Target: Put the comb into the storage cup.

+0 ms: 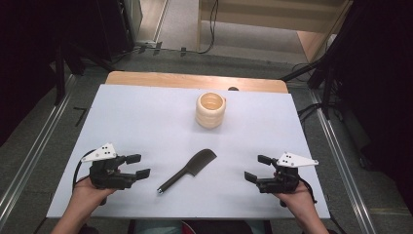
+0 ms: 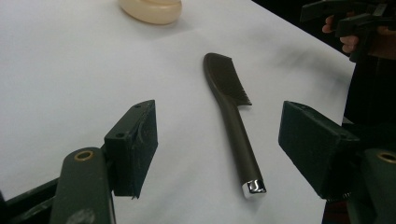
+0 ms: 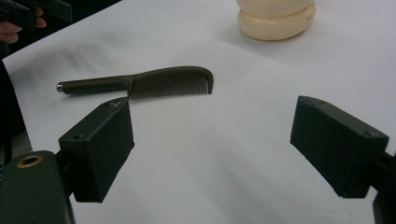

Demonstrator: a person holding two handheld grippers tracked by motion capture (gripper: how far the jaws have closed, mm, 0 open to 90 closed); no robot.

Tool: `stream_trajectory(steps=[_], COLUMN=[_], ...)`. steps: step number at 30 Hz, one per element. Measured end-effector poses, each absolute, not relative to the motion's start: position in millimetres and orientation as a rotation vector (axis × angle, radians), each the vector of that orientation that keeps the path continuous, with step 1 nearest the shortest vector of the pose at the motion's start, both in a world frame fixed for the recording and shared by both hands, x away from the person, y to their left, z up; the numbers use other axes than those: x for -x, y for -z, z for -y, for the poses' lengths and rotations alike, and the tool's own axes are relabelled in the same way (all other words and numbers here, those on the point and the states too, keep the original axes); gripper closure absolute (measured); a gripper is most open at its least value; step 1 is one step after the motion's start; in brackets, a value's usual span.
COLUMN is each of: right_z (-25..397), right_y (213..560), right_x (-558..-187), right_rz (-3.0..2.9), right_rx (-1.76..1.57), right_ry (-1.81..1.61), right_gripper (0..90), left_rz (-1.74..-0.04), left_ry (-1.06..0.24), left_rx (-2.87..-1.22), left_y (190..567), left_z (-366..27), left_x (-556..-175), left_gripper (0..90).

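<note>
The dark comb (image 1: 189, 170) lies flat on the table (image 1: 146, 117), long axis diagonal, its metal-tipped handle end pointing toward the left gripper (image 1: 138, 165). That gripper is nearer than the right gripper (image 1: 257, 167). Both sets of jaws stand spread wide, holding nothing.

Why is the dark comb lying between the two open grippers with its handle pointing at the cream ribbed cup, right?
Not quite: the high view shows the dark comb with its toothed end toward the cream ribbed cup; the handle points at the person. The rest holds.

Comb (image 2: 231, 116) between spread gripper (image 2: 219, 149) jaws
</note>
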State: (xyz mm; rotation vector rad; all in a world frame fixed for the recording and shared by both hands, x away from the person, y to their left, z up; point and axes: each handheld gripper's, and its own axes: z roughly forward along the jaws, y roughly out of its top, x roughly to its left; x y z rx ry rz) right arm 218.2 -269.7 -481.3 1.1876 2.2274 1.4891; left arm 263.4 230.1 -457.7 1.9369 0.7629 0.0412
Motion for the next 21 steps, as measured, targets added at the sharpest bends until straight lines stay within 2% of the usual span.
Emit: stream_trajectory(steps=[6, 11, 21], right_z=[269.7, 269.2, 269.2], right_y=[481.6, 481.7, 481.9], right_x=[-218.2, -218.3, -218.3], right_rz=[-2.229, -2.231, -2.230], right_rx=[-1.186, -1.186, -1.187], right_ry=[-1.490, -1.486, -1.485], right_gripper=[11.6, 11.6, 11.7], left_rz=[-0.759, -0.760, -0.761], left_ry=[-0.030, -0.024, 0.006], left_rx=[-1.937, -1.909, -1.902], left_y=[457.5, 454.0, 446.5], left_z=[-226.3, -222.9, -205.7], left_x=[-264.0, -266.5, -273.5], left_gripper=[24.7, 15.2, 15.9])
